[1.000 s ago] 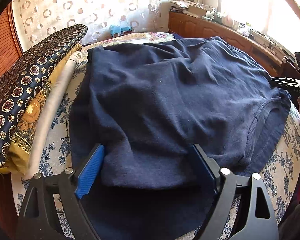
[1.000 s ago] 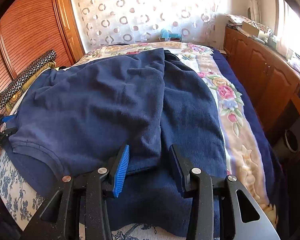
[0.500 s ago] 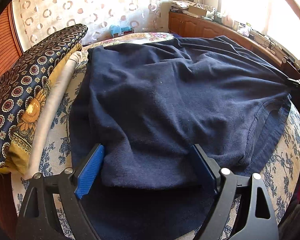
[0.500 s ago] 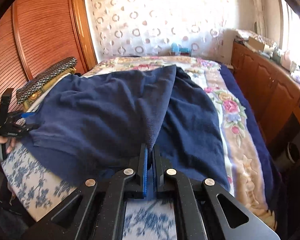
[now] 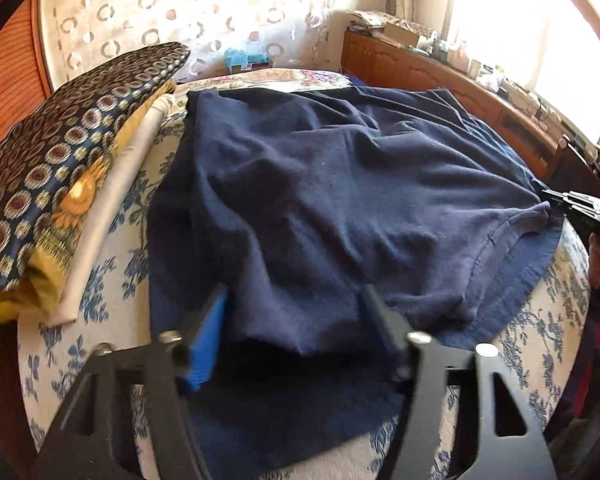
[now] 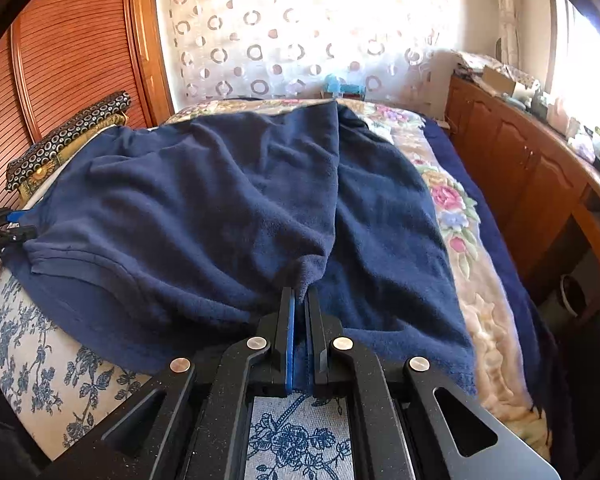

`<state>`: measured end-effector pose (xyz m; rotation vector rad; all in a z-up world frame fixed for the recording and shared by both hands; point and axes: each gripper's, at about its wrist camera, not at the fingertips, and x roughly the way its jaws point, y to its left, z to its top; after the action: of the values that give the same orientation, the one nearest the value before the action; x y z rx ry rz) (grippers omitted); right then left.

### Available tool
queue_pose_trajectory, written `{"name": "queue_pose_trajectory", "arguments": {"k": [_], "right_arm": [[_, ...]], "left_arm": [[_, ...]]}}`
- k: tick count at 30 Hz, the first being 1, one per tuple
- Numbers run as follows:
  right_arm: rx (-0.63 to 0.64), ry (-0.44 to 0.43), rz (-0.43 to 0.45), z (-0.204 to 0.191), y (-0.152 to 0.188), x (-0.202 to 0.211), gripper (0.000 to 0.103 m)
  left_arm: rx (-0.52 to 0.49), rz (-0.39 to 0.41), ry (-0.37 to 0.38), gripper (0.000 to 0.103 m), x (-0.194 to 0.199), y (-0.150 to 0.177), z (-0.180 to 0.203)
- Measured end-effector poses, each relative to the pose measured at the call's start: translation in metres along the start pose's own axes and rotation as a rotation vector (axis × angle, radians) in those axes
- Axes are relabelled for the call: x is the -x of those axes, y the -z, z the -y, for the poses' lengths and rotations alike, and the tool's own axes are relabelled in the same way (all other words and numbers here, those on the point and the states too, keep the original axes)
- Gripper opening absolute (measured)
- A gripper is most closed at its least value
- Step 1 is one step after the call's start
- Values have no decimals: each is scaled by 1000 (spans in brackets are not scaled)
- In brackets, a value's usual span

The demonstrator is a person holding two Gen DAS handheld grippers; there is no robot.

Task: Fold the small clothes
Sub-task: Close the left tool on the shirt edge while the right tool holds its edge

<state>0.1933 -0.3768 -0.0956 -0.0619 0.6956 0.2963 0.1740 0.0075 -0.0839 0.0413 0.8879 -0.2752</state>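
Left wrist view: my left gripper (image 5: 296, 328) sits at the near edge of the navy garment (image 5: 340, 200), jaws closing w/ a corner of the fabric between them; the blue pad (image 5: 206, 344) doesn't look pressed on the cloth yet. Garment lies spread over a darker blue cloth (image 5: 292, 412) on the bed (image 5: 112, 280), which has a blue-flower cover. Left of the garment: a stack of patterned folded fabrics (image 5: 60, 168). At the garment's far right corner I see my right gripper (image 5: 572, 204), too small there to tell its jaws.

Right wrist view: my right gripper (image 6: 300, 304) is clamped tight on a bunched corner of the garment (image 6: 200, 208), fabric pinched between the pads. From that corner a fold line runs away up the garment. Left of the garment, at its collar edge, my left gripper (image 6: 8, 228) shows, partly cut off. Right of the garment: a floral blanket (image 6: 452, 216), then a wooden cabinet (image 6: 520, 168).
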Motion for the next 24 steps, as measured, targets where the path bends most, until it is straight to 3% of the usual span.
{"name": "queue_pose_trajectory", "arguments": {"k": [4,6,8,16,21,24], "right_arm": [[2,0,-6,-1,0,-1,4],[0,-2,-6,0,0,-1,4],[-10,-11,-5,2,0,-1,4],[8,-1,30,2,-1,7,3],[0,-51,106,4,-12,47,3],[40,-36,111,-1,-11,63,3]], "left_arm": [[-6,3,-24,50,0,4,-2],[-20,6,-77,23,1,4,-1],[-21,14,-69,10,4,2,-3],[-18,146,-38,7,51,-11,-1],[-21,158,-49,7,63,-13,-5],[-5,131,-52,7,57,-8,-13]]}}
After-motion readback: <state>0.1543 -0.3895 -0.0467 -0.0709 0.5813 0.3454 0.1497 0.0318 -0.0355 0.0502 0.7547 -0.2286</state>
